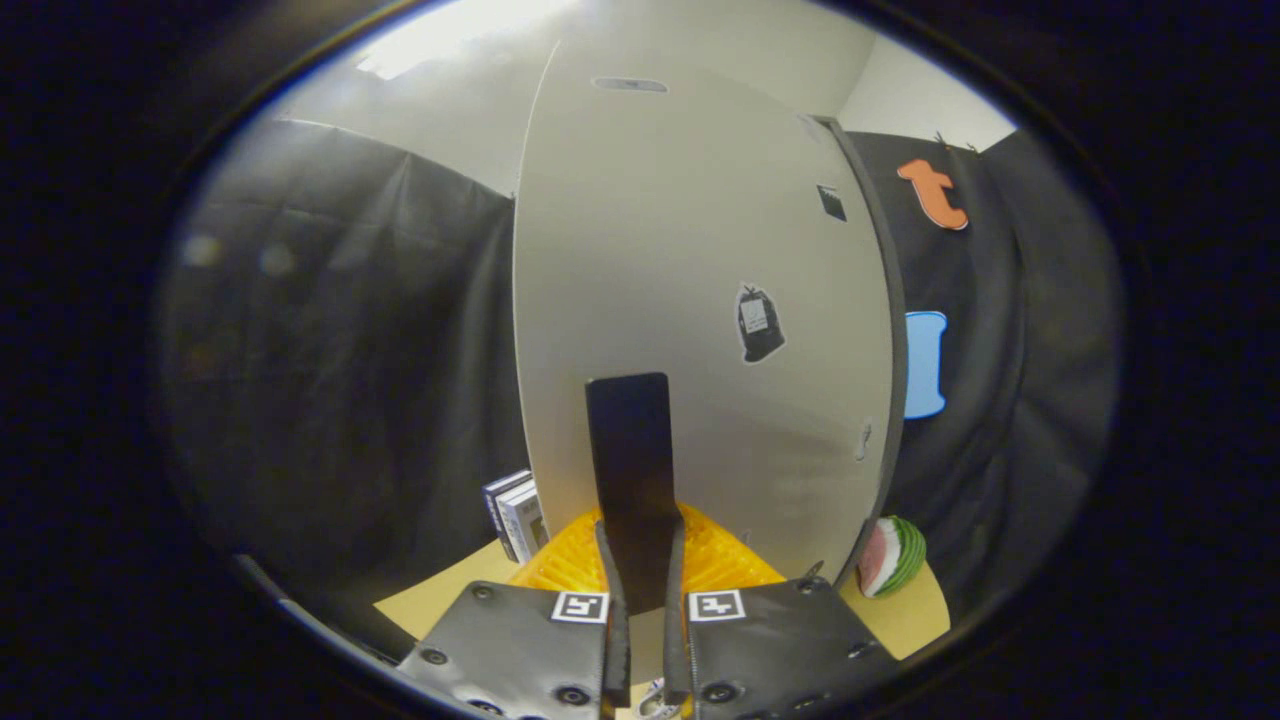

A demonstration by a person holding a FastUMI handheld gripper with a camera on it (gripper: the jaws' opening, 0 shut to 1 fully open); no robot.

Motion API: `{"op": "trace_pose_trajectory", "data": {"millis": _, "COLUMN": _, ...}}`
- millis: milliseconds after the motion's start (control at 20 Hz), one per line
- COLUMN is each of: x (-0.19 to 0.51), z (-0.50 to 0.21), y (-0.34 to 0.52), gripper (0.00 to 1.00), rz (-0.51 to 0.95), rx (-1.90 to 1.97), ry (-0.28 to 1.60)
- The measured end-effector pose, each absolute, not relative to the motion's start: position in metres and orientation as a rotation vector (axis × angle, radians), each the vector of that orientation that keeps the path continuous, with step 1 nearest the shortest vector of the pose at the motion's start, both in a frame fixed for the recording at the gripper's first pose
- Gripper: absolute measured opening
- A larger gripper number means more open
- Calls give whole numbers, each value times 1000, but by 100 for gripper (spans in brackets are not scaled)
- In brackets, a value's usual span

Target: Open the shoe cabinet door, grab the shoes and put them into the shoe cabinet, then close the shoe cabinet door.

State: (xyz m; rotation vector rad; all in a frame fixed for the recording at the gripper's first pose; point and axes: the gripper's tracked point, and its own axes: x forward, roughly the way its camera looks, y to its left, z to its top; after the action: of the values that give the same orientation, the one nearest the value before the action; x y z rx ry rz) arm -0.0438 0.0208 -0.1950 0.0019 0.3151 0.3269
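The shoe cabinet's pale door [700, 250] stands upright right in front of me, with a dark edge strip down its right side. A flat black handle tab [628, 450] sticks out from the door's lower part. My gripper [641, 540] is shut on this tab, with both fingers pressing its lower end from the left and right. A small black sticker [759, 323] sits on the door to the right of the handle. I cannot tell from here whether the door is ajar. A bit of something white [655, 700] shows low between the finger bases, and what it is I cannot tell.
An orange ribbed object [720, 560] lies on the tan tabletop [450, 590] just beyond the fingers, at the foot of the door. Upright books [515, 515] stand left of it. A watermelon-slice toy [892, 556] sits at the door's lower right. Black cloth walls surround the scene.
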Motion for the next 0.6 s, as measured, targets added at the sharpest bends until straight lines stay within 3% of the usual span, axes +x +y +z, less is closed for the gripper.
{"op": "trace_pose_trajectory", "data": {"millis": 600, "x": -82, "z": -175, "y": -92, "gripper": 13, "rz": 112, "rx": -18, "ry": 304}}
